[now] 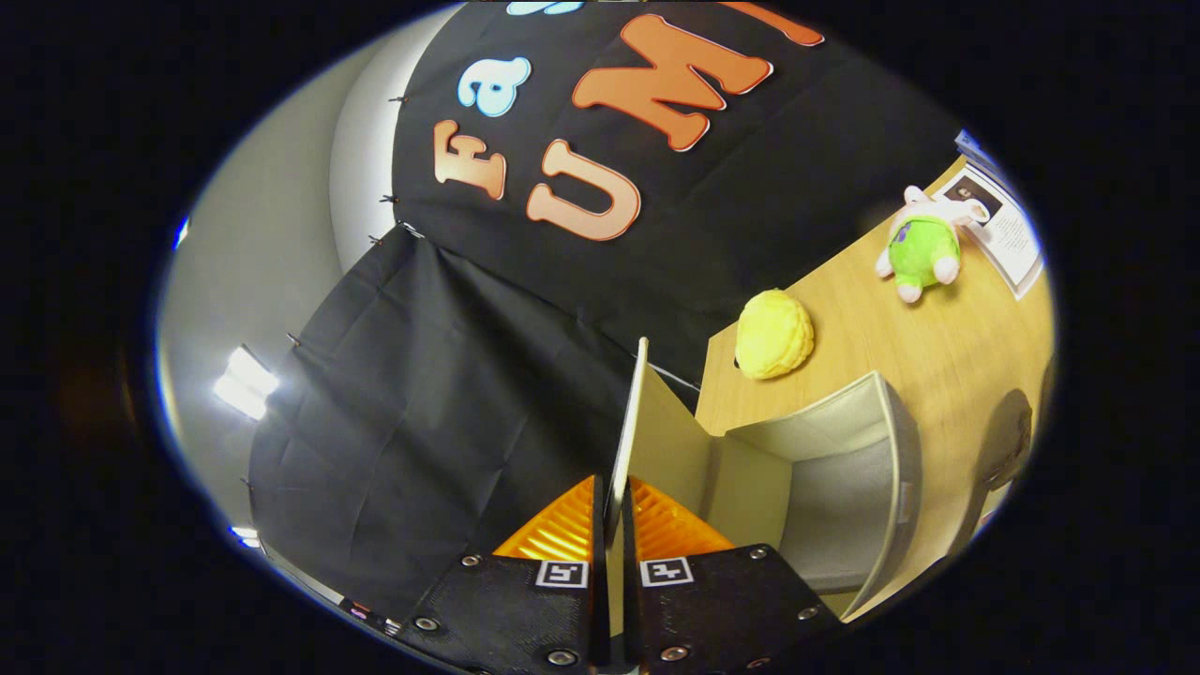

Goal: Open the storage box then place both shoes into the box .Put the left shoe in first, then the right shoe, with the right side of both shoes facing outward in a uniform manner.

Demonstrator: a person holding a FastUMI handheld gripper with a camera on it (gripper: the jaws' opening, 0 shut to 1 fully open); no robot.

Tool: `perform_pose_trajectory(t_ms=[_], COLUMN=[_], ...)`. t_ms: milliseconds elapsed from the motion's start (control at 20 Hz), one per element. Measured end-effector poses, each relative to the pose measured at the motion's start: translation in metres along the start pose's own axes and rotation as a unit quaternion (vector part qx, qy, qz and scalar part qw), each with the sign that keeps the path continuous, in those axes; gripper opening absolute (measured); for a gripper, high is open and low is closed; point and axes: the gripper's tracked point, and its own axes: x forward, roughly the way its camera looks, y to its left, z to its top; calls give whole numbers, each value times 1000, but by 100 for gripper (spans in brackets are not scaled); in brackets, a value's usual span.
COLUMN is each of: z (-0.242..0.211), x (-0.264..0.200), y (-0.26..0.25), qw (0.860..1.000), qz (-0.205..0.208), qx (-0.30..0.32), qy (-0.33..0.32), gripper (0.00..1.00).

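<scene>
Now gripper (611, 525) fingers pinch thin cream lid panel (626, 422) of grey storage box (844, 469); should swing it w/ hinge toward 10 o'clock, grip steady.

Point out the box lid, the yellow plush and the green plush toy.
box lid (626, 431): gripper view, thin edge clamped between the fingers.
yellow plush (773, 335): gripper view, its middle.
green plush toy (922, 249): gripper view, its belly.

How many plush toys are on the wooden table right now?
2: a round yellow plush toy just beyond the open box's lid, and a green-and-white plush toy farther along the table. Others may be hidden.
</scene>
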Motion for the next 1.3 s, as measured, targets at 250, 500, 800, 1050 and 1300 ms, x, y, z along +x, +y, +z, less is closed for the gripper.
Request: perform_pose_trajectory(t_ms=[250, 500, 800, 1050, 1300], z=[-28, -50, -65, -87, -72], x=[36, 71, 71, 60, 31], y=[26, 25, 24, 17, -12], qw=[999, 997, 999, 998, 995], qz=[18, 2, 6, 2, -41], qx=[27, 69, 27, -13, -76], qy=[11, 26, 29, 66, 48], gripper=[6, 13, 52, 74, 87])
